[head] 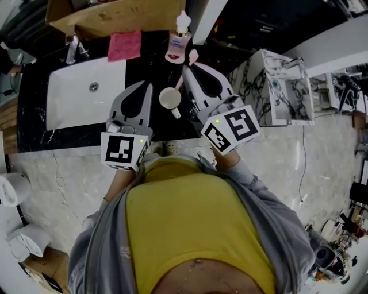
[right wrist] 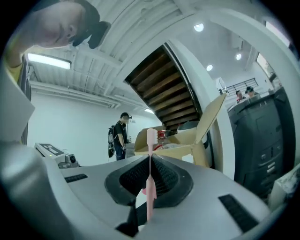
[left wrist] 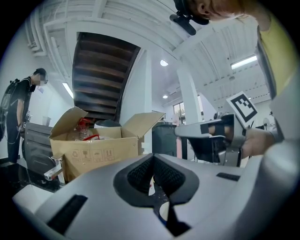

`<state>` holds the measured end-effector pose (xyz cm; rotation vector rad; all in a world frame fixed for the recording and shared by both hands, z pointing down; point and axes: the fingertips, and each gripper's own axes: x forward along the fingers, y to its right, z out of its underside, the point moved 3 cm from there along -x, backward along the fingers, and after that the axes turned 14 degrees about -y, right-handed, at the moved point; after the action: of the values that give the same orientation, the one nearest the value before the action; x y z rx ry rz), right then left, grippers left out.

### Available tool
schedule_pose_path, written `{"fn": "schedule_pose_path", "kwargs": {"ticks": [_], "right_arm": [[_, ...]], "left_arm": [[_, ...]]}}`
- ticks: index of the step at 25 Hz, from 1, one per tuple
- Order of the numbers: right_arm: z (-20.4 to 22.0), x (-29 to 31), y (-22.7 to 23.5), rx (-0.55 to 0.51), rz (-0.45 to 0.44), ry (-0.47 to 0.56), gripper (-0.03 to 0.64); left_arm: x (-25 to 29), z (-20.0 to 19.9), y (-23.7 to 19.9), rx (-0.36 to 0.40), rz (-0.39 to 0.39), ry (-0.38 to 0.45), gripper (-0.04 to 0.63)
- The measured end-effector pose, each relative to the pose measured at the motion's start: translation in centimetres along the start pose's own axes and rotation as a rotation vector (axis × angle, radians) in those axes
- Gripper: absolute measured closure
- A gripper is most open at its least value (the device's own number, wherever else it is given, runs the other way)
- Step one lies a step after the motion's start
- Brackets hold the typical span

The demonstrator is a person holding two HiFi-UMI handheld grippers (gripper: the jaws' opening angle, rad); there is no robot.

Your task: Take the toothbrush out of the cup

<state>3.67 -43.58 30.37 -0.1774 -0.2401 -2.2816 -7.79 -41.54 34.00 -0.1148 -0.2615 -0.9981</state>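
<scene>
My right gripper (head: 187, 69) (right wrist: 150, 160) is shut on a pink toothbrush (right wrist: 150, 187), which stands upright between the pads with its bristle head above the tips. In the head view the toothbrush (head: 194, 55) pokes out past the jaw tips, clear of the cup. The white cup (head: 170, 99) stands on the black counter (head: 34, 118) between the two grippers, with its handle towards me. My left gripper (head: 148, 86) (left wrist: 152, 158) is just left of the cup. Its pads meet with nothing between them. A sliver of the cup (left wrist: 162, 211) shows below them.
A white sink basin (head: 80, 95) with a faucet (head: 72, 49) lies at the left. Behind the cup are a pink cloth (head: 124, 46), a pump bottle (head: 179, 37) and an open cardboard box (head: 115, 14). A marble-patterned cabinet (head: 276, 86) stands at the right. A person (right wrist: 123, 133) stands far off.
</scene>
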Motion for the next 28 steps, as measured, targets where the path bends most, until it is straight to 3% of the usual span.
{"fn": "schedule_pose_path", "kwargs": {"ticks": [5,13,28], "right_arm": [[-1.3,-1.7,-0.5,-0.099,0.115,0.032,0.595],[-0.7,-2.6,-0.6,-0.099,0.201,0.016,0.595],[-0.3,-3.2,-0.7,-0.081,0.214,0.03,0.596]], "left_arm": [[-0.5,-1.0,-0.2,-0.001,-0.017,0.019,0.595],[-1.2,-2.1,-0.7,0.003,-0.044,0.043,0.595],[-1.6,-2.5,-0.4,0.009,-0.039,0.061,0.595]]}}
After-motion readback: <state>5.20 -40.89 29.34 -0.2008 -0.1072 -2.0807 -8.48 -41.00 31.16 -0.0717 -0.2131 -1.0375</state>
